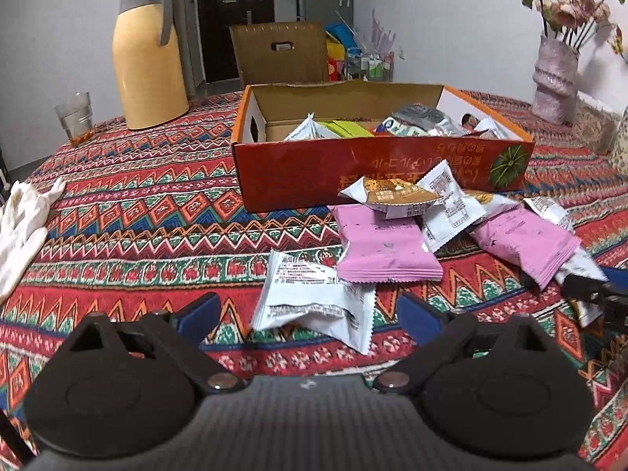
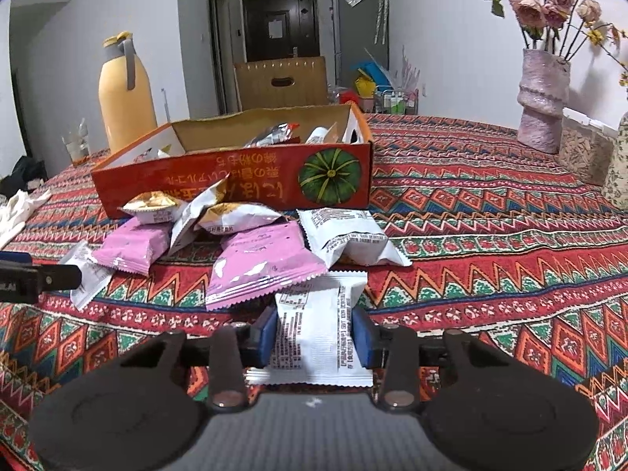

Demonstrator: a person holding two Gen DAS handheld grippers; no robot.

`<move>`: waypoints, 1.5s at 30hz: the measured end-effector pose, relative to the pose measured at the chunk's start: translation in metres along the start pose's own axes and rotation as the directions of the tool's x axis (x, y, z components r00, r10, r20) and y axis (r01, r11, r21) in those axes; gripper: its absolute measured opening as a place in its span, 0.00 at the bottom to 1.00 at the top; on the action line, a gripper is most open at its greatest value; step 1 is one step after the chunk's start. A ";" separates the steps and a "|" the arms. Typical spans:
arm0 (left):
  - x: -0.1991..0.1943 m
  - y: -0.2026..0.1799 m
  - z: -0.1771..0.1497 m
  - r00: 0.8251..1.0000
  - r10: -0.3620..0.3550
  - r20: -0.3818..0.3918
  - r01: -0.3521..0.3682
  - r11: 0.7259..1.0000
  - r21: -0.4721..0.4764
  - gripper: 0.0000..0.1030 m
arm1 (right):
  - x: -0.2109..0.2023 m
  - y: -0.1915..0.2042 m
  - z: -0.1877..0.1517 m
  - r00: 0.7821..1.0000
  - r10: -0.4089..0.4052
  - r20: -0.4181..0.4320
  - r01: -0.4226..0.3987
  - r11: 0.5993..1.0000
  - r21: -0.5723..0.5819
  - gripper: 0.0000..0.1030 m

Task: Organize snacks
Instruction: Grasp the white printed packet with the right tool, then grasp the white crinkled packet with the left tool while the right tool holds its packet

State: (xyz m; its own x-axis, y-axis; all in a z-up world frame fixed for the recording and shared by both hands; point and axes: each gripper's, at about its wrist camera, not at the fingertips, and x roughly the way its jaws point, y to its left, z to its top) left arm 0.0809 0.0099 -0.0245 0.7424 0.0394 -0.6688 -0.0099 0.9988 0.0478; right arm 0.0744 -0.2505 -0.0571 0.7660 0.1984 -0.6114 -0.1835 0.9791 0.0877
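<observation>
An orange-red carton (image 1: 376, 165) with a pumpkin picture (image 2: 329, 176) stands open on the patterned tablecloth, with several snack packets inside. In front of it lie loose packets: two pink ones (image 1: 384, 247) (image 1: 526, 239), gold-and-white ones (image 1: 396, 194), and white ones. My left gripper (image 1: 308, 312) is open wide, and a white packet (image 1: 314, 298) lies between its blue fingertips without being touched. My right gripper (image 2: 314, 335) is shut on another white packet (image 2: 314, 325), which one pink packet (image 2: 263, 263) partly overlaps at its far end.
At the back left of the table stand a yellow thermos jug (image 1: 147, 55) and a glass (image 1: 76, 115). A white cloth (image 1: 19, 227) lies at the left edge. A pink vase (image 2: 543, 98) with dried flowers stands at the right. A brown cardboard box (image 1: 280, 53) is behind the table.
</observation>
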 end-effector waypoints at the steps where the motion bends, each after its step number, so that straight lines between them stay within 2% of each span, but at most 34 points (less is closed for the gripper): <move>1: 0.004 0.000 0.001 1.000 0.002 -0.010 -0.001 1.000 0.009 0.89 | -0.001 -0.001 0.000 1.000 -0.003 0.007 0.003 1.000 0.005 0.38; 2: 0.008 0.000 0.002 1.000 -0.002 -0.023 0.003 1.000 0.017 0.84 | -0.003 -0.002 0.000 1.000 -0.008 0.016 0.008 1.000 0.011 0.38; 5: 0.023 -0.001 0.004 0.997 -0.024 -0.070 0.027 0.999 0.032 0.75 | -0.007 -0.006 -0.001 0.999 -0.012 0.036 0.011 0.999 0.031 0.38; 11: 0.030 0.004 0.007 0.994 -0.056 -0.092 0.057 0.998 0.002 0.69 | -0.013 -0.013 -0.001 0.998 -0.018 0.062 0.015 0.999 0.053 0.38; 26: 0.031 0.007 0.008 0.995 -0.046 -0.093 0.044 0.999 -0.024 0.71 | -0.010 -0.015 -0.004 0.998 -0.007 0.065 0.003 0.997 0.072 0.38; 27: 0.031 0.007 0.009 0.995 -0.047 -0.093 0.045 0.999 -0.026 0.70 | -0.010 -0.015 -0.004 0.998 -0.007 0.065 0.002 0.997 0.072 0.38; 29: 0.030 0.007 0.009 0.995 -0.044 -0.088 0.042 0.999 -0.025 0.60 | -0.011 -0.014 -0.004 0.998 -0.007 0.065 0.002 0.997 0.072 0.38; 37: 0.021 0.012 0.006 0.996 -0.065 -0.067 0.062 0.997 -0.051 0.52 | -0.013 -0.013 -0.005 0.997 -0.009 0.071 0.004 0.997 0.074 0.38; 45: 0.008 0.016 0.004 0.998 -0.053 -0.035 0.051 0.997 -0.058 0.47 | -0.022 -0.016 -0.003 0.995 -0.010 0.098 0.002 0.997 0.076 0.38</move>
State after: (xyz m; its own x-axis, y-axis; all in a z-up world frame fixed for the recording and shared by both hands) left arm 0.0894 0.0262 -0.0263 0.7183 -0.0127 -0.6956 -0.0106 0.9995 -0.0292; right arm 0.0588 -0.2703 -0.0470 0.8243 0.1922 -0.5324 -0.1342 0.9801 0.1461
